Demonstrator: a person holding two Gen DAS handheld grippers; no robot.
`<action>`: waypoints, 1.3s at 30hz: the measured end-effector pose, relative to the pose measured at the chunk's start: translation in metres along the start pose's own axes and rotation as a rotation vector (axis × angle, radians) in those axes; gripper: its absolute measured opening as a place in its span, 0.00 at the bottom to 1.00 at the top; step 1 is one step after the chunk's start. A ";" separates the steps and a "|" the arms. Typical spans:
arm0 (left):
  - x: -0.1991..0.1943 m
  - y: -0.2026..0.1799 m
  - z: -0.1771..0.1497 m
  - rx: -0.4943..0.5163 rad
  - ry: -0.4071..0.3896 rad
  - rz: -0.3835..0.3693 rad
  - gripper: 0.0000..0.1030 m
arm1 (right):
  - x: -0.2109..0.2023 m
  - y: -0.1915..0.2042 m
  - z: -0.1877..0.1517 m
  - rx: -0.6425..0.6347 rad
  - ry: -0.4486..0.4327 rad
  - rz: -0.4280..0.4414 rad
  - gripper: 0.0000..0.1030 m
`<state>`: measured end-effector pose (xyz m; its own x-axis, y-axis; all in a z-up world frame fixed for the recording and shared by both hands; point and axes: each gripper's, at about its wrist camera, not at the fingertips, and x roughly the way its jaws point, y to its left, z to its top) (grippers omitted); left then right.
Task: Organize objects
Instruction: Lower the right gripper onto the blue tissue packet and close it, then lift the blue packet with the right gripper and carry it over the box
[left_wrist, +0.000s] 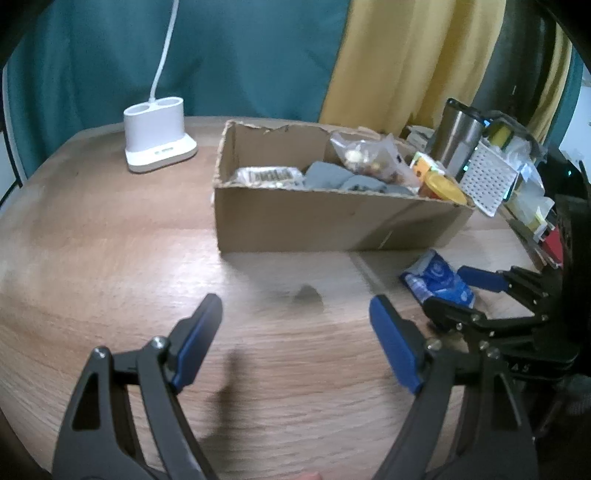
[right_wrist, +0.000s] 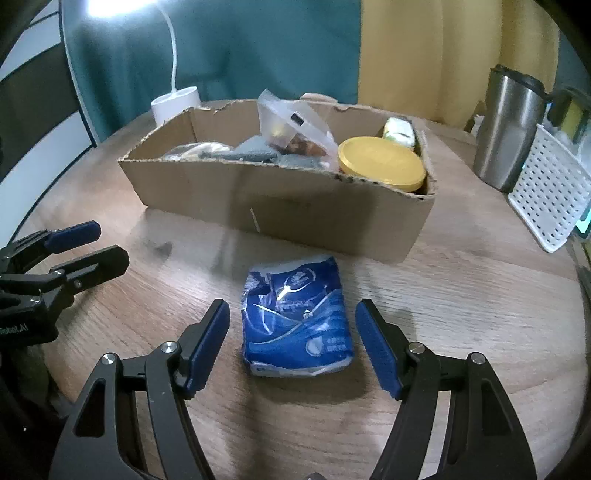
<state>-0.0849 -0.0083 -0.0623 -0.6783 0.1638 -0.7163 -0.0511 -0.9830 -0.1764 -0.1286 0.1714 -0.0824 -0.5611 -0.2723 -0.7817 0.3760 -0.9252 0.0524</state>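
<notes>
A blue tissue pack (right_wrist: 295, 317) lies flat on the wooden table between the fingers of my right gripper (right_wrist: 291, 332), which is open around it without touching. The pack also shows in the left wrist view (left_wrist: 437, 278), partly behind the right gripper (left_wrist: 454, 291). Behind it stands an open cardboard box (right_wrist: 280, 199) holding a yellow-lidded jar (right_wrist: 382, 162), a clear plastic bag (right_wrist: 291, 125), grey cloth and other items. My left gripper (left_wrist: 295, 325) is open and empty over bare table in front of the box (left_wrist: 332, 221); it shows at the left of the right wrist view (right_wrist: 92, 243).
A white lamp base (left_wrist: 157, 138) stands at the back left. A steel tumbler (right_wrist: 508, 129) and a white perforated basket (right_wrist: 550, 192) stand to the right of the box, with more clutter behind them. Teal and yellow curtains hang behind the round table.
</notes>
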 end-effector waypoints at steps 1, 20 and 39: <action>0.001 0.001 0.000 0.000 0.001 0.000 0.81 | 0.002 0.001 0.000 -0.002 0.004 0.001 0.72; 0.007 0.009 -0.001 -0.008 0.009 -0.001 0.81 | 0.011 0.004 0.002 -0.015 0.029 -0.017 0.56; -0.012 0.012 0.011 -0.002 -0.038 -0.005 0.81 | -0.010 0.020 0.016 -0.038 -0.012 -0.005 0.55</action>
<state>-0.0860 -0.0230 -0.0486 -0.7053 0.1653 -0.6894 -0.0531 -0.9820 -0.1812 -0.1273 0.1511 -0.0637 -0.5716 -0.2712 -0.7744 0.4009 -0.9158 0.0248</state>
